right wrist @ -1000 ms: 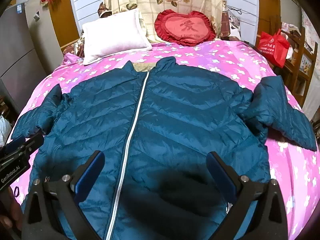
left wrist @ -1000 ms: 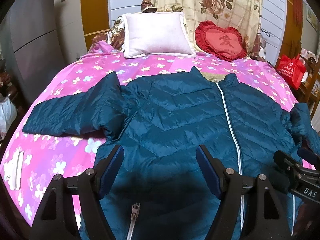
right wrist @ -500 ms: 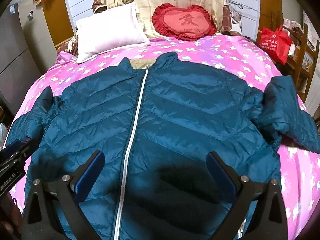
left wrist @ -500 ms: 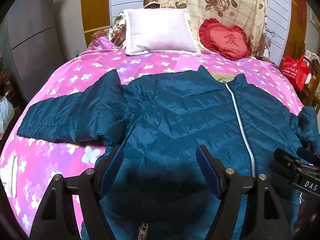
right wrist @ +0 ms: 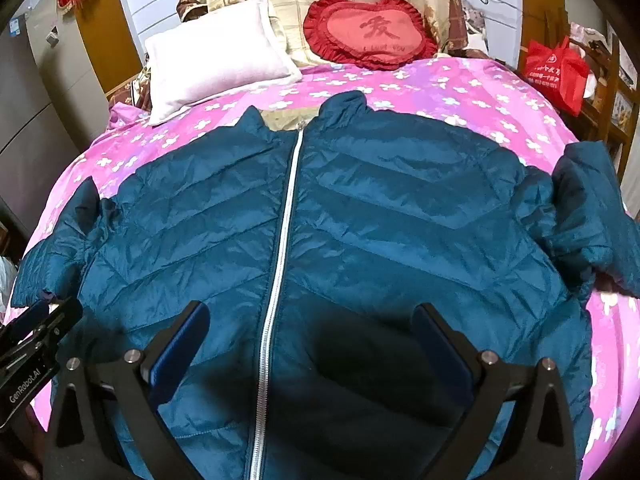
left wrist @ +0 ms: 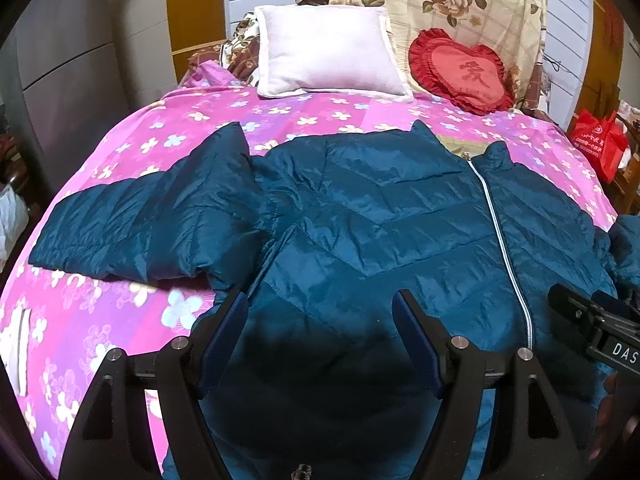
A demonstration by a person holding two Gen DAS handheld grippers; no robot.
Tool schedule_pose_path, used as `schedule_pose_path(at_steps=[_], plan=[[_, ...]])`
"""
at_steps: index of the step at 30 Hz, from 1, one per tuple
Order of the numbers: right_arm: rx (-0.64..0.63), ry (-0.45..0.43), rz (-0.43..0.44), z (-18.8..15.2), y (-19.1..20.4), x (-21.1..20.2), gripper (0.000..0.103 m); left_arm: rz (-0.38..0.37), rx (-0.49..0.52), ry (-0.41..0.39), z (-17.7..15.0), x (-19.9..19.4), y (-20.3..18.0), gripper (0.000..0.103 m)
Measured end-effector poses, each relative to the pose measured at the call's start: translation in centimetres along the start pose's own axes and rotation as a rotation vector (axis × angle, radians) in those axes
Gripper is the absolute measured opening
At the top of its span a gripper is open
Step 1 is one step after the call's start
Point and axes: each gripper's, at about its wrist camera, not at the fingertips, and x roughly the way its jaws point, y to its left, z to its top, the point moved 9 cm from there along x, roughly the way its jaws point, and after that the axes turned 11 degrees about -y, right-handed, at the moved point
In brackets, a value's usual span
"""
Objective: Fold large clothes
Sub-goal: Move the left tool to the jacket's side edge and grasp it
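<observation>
Blue puffy jacket [right wrist: 360,220] lies flat on the bed [right wrist: 460,88]. Both grippers [left wrist: 320,320] [right wrist: 312,332] hover with jaws spread, holding nothing. Slippery cloth could slide out when pinched.

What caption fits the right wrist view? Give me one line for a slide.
Open right gripper hovers over a zipped teal puffer jacket spread flat on a pink floral bedspread, sleeves out.

1. The bottom of the blue puffy jacket [right wrist: 384,216] is cut off by the lower edge in both views.
2. The left gripper [left wrist: 320,312] hides part of the jacket.
3. The jacket's right sleeve [right wrist: 592,216] runs off the picture's side.
4. The writing on the red bag [right wrist: 556,68] is too small to read.
</observation>
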Motion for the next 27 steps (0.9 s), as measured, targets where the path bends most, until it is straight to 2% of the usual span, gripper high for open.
schedule_pose_path(at_steps=[10, 17, 27], plan=[[-0.042, 0.007, 0.01, 0.0, 0.4, 0.2, 0.103, 0.046, -0.004, -0.009, 0.8, -0.2, 2.0, 0.051], [-0.016, 0.011, 0.018, 0.3, 0.5, 0.9, 0.103, 0.056, -0.024, -0.03, 2.5, -0.4, 2.8, 0.051], [-0.013, 0.025, 0.029, 0.8, 1.6, 2.1, 0.103, 0.107, -0.043, -0.03, 3.5, 0.9, 6.0, 0.051]])
